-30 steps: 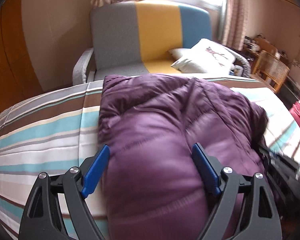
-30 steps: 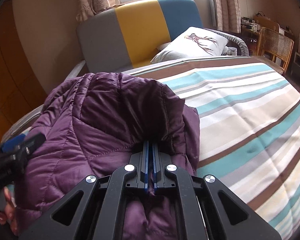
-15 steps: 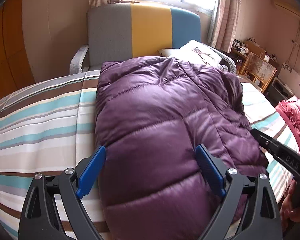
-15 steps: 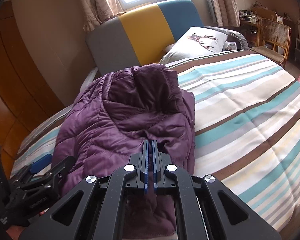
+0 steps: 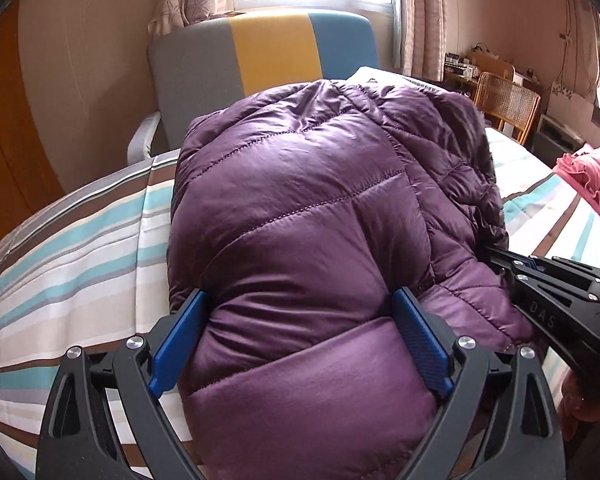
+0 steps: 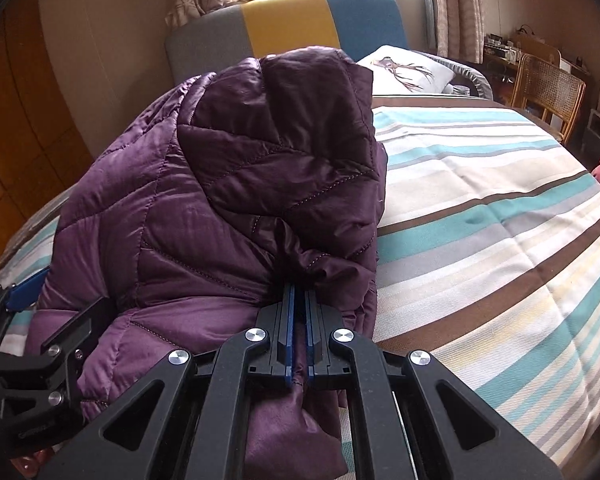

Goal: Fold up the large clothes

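A puffy purple quilted jacket lies bundled on the striped bed. My left gripper straddles its thick near end. Both blue pads press into the padding, which bulges around them, and the jaws stand very wide. My right gripper is shut on a thin fold of the jacket at its right side, with fabric pinched between the pads. In the left wrist view the right gripper sits at the jacket's right edge. The left gripper shows at the lower left of the right wrist view.
A grey, yellow and blue headboard stands behind the bed, with a white pillow beside it. A wicker chair and cluttered desk are at the far right. Pink cloth lies at the bed's right edge. Bare striped cover spreads right of the jacket.
Both grippers moved with the jacket, which now fills more of each view and hides the pillow in the left one. The right gripper sits closer in the left view. Both grips are unchanged.
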Tool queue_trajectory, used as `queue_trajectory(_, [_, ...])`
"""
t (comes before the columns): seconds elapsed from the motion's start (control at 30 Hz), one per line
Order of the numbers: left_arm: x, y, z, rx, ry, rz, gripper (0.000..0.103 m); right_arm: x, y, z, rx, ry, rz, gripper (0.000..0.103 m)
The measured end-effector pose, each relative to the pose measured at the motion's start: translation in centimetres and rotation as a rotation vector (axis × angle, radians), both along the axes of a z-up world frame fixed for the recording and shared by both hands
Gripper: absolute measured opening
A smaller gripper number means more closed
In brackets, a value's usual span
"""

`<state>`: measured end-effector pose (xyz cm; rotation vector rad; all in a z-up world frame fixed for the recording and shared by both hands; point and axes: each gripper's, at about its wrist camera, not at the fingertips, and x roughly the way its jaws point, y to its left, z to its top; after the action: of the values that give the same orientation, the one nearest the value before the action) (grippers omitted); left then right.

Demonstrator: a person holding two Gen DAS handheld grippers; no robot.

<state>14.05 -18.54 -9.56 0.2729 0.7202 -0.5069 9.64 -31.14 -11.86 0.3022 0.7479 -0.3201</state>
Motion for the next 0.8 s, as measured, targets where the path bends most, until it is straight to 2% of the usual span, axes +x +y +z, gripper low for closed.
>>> queue_trajectory(0.07, [0.2, 0.6, 0.8, -0.012, 0.026, 0.0, 0.101, -0.5, -0.6, 0.7, 0.056, -0.021, 0.0, 0.006])
queue_trajectory(0.17, [0.5, 1.6, 2.1, -0.037, 0.032, 0.027, 0.101, -1.6, -1.6, 2.0, 0.137, -0.058, -0.011, 0.006])
queue_trajectory(0.23, [1.0, 2.4, 3.0, -0.065, 0.019, 0.05, 0.101, -2.0, -1.8, 2.8, 0.142, -0.077, -0.015, 0.006])
queue_trajectory(0.33, [2.0, 3.0, 3.7, -0.095, 0.048, 0.081, 0.101, -2.2, -2.0, 3.3, 0.144, -0.079, -0.007, 0.006])
queue_trajectory(0.5, [4.1, 4.5, 3.2, -0.144, 0.115, 0.142, 0.101, -2.2, -2.8, 3.5, 0.206, -0.082, -0.018, 0.006])
queue_trajectory(0.63, [5.1, 5.1, 2.4, -0.178, 0.157, 0.152, 0.101, -2.5, -3.2, 3.7, 0.218, -0.088, -0.021, 0.006])
queue_trajectory(0.67, [5.2, 5.0, 2.3, -0.175, 0.16, 0.148, 0.101, -2.6, -3.2, 3.8, 0.217, -0.089, -0.022, 0.018])
queue_trajectory(0.7, [5.3, 4.9, 2.2, -0.171, 0.159, 0.145, 0.101, -2.7, -3.3, 3.9, 0.222, -0.097, -0.031, 0.036])
queue_trajectory(0.73, [5.3, 4.8, 2.2, -0.163, 0.147, 0.136, 0.101, -3.1, -3.2, 3.9, 0.222, -0.114, -0.05, 0.079])
queue_trajectory(0.8, [5.2, 4.6, 2.3, -0.151, 0.129, 0.128, 0.101, -3.5, -3.1, 4.3, 0.192, -0.146, -0.046, 0.077])
